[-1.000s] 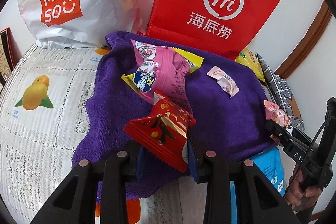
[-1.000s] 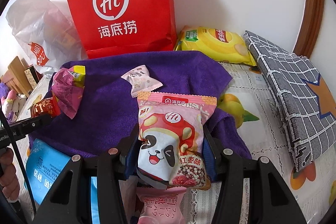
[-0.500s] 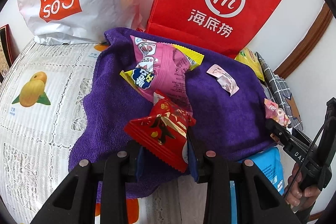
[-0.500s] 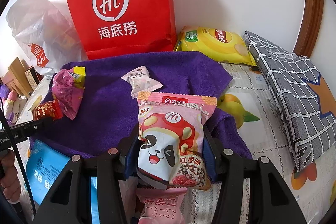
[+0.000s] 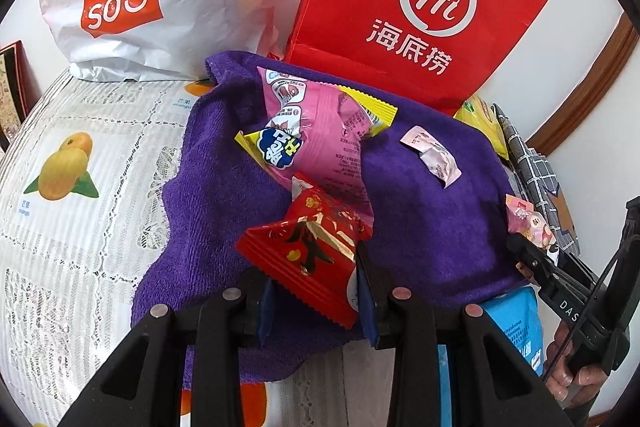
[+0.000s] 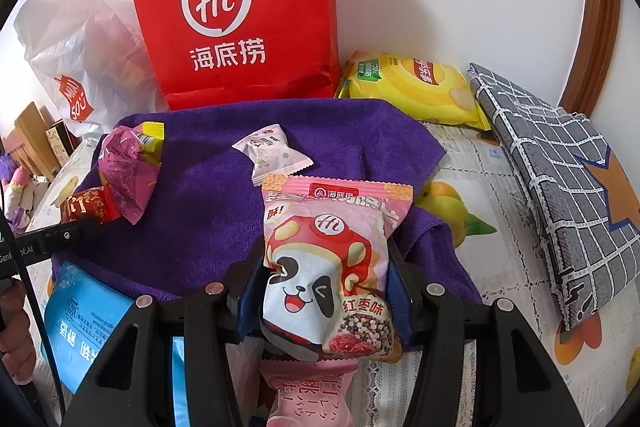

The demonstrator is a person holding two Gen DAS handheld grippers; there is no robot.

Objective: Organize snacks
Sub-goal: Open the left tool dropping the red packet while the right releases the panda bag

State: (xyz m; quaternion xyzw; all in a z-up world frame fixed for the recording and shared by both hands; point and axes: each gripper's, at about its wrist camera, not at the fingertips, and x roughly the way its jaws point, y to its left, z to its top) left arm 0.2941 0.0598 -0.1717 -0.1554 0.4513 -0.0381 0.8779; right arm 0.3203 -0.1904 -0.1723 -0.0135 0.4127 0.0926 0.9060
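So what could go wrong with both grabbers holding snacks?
1. The left tool pinches the red packet near one edge, so it might slip out onto the purple towel.
2. The right tool squeezes the puffy panda bag; the snacks inside could get crushed.

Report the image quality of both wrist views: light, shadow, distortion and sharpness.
Left wrist view: even daylight, sharp centre, fisheye bending the white lace tablecloth and dark corners; the small red foil snack packet glints slightly. Right wrist view: the tall red paper bag casts a soft shadow on the wall; the pink panda snack pouch is crisp; the edges curve.
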